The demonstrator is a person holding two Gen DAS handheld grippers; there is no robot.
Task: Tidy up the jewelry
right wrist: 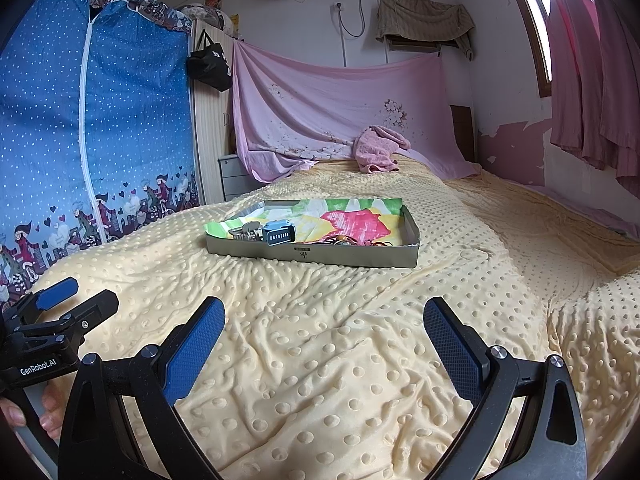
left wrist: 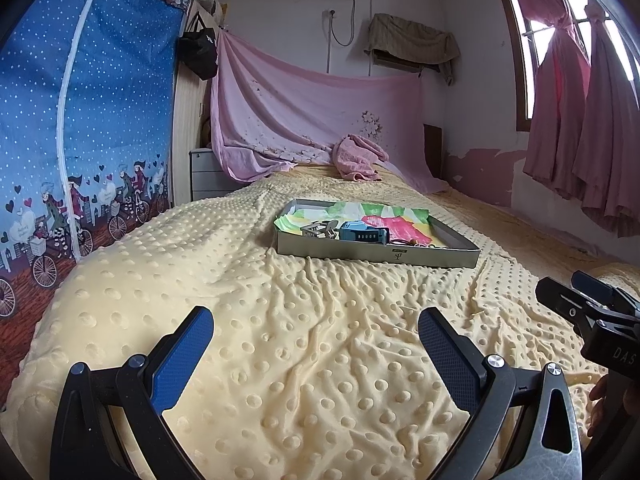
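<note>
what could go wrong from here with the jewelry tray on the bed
1. The tray sits on a soft, wrinkled blanket; pressing into it may tip it.
2. The jewelry lies tangled at the near wall, so one piece may drag others.
3. Both the left gripper and the right gripper are open and well short of the tray.

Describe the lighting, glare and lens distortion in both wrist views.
Left wrist view: daylight blows out the window, the walls bow with fisheye curvature, and the tray stays sharp. Right wrist view: the window glares at the upper right, the frame corners vignette black, and the yellow blanket is evenly lit with soft shadows.
</note>
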